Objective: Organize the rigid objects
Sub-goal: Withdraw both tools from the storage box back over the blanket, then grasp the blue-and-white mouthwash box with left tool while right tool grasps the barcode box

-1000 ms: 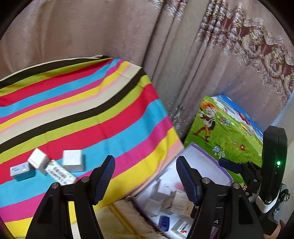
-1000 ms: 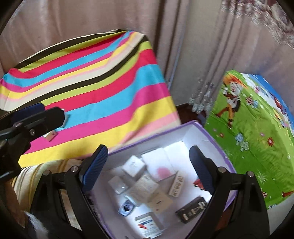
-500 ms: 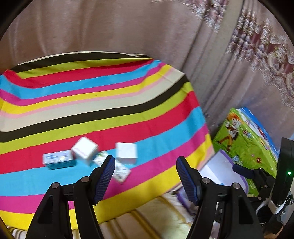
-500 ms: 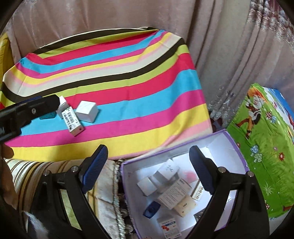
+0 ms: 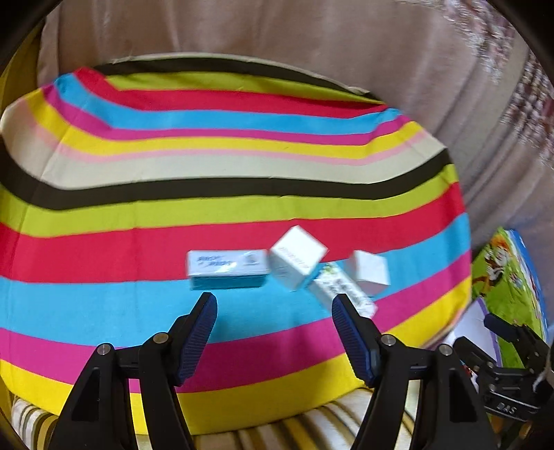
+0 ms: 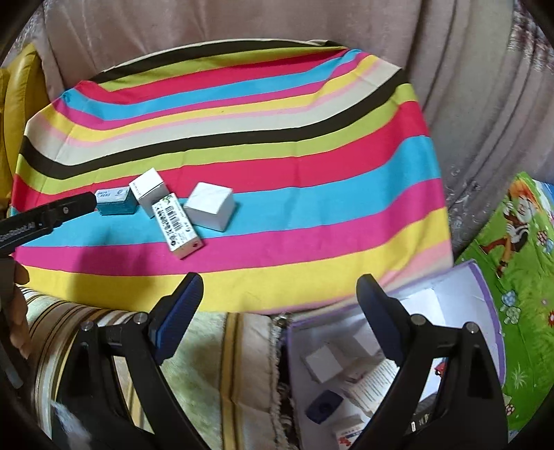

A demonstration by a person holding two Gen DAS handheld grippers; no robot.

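Note:
Several small boxes lie together on the striped cloth point(image 5: 242, 194): a teal-sided box point(image 5: 226, 273), a white cube point(image 5: 297, 261), a long barcode box point(image 5: 341, 290) and another white cube point(image 5: 370, 271). My left gripper point(image 5: 274, 304) hovers just in front of them, open and empty, with the teal box nearest its left finger. In the right wrist view the same teal box point(image 6: 116, 200), long box point(image 6: 176, 225) and white cube point(image 6: 209, 206) lie beyond my right gripper point(image 6: 280, 287), which is open, empty and above the cloth's near edge. The left gripper's finger point(image 6: 59, 211) reaches the teal box there.
A purple-rimmed white bin point(image 6: 481, 277) with several small boxes inside stands low at the right. Beside it is a green cartoon-print surface point(image 6: 519, 242). Curtains point(image 6: 242, 24) hang behind the cloth. A beige striped fabric point(image 6: 214, 363) lies below the cloth's near edge.
Both views have swung left. The boxes on the cloth moved from the left wrist view's left side to right ahead of its jaws. The right gripper left the bin for the cloth's edge.

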